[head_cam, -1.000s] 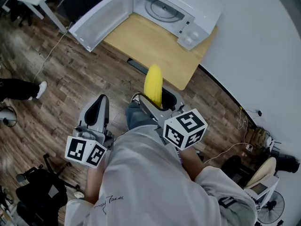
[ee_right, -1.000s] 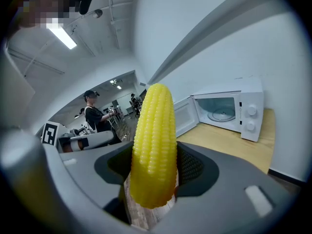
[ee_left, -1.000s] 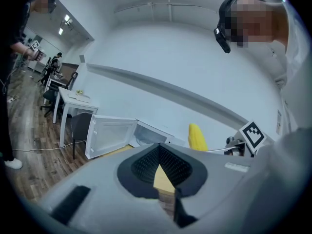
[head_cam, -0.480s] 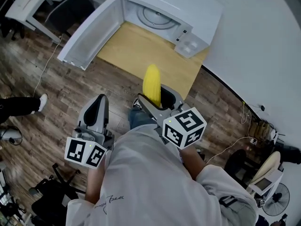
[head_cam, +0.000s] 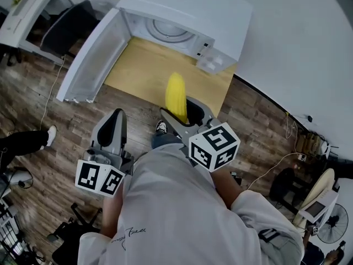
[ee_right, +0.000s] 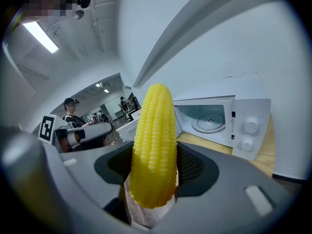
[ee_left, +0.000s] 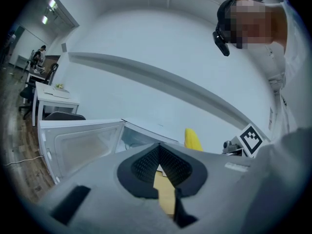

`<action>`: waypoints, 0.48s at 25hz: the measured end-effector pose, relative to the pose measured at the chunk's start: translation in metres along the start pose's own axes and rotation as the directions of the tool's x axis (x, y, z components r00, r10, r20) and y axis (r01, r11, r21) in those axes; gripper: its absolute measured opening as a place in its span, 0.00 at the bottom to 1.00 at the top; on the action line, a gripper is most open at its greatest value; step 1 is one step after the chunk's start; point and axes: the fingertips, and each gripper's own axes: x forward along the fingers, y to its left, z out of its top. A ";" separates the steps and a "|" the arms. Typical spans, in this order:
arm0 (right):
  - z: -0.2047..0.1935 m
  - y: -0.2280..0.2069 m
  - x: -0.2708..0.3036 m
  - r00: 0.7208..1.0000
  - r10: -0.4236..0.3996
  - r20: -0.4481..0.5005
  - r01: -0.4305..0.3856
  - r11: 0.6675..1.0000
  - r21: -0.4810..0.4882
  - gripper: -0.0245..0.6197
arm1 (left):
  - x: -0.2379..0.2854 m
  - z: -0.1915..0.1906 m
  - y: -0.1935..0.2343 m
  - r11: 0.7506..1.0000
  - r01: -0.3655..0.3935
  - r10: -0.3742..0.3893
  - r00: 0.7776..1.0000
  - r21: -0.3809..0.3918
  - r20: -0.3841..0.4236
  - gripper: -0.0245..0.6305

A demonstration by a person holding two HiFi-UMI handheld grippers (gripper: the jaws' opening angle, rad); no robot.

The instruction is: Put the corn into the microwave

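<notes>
A yellow corn cob (head_cam: 176,95) stands upright between the jaws of my right gripper (head_cam: 185,110), which is shut on its lower half. It hangs over the near edge of the wooden table (head_cam: 144,70). In the right gripper view the corn (ee_right: 153,145) fills the middle and hides my right gripper (ee_right: 153,167). The white microwave (head_cam: 182,15) stands beyond it with its door (head_cam: 88,59) swung open to the left, and its turntable (ee_right: 210,122) shows inside. My left gripper (head_cam: 116,117) is shut and holds nothing, off to the left of the table; in its own view its tips (ee_left: 158,150) meet.
A white wall (head_cam: 298,48) runs behind and to the right of the table. At the far left are a white desk (head_cam: 22,4) and a dark chair (head_cam: 69,24). Another person's leg and shoe (head_cam: 30,139) are on the wood floor at the left. Cables and a fan (head_cam: 331,225) lie at the lower right.
Both grippers have moved forward toward the table and microwave. The corn, still held, now hangs over the table's near edge. The open door and oven appear more to the left.
</notes>
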 end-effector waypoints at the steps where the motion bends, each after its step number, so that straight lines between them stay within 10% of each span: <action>1: 0.002 -0.005 0.000 1.000 -0.008 0.004 0.008 1.000 0.002 0.44 | 0.007 0.001 0.000 1.000 0.008 -0.008 1.000 0.002 -0.002 0.02; 12: 0.005 -0.041 -0.002 0.998 -0.060 0.016 0.060 0.998 0.036 0.44 | 0.054 0.008 -0.016 0.996 0.081 -0.080 0.996 0.024 -0.032 0.02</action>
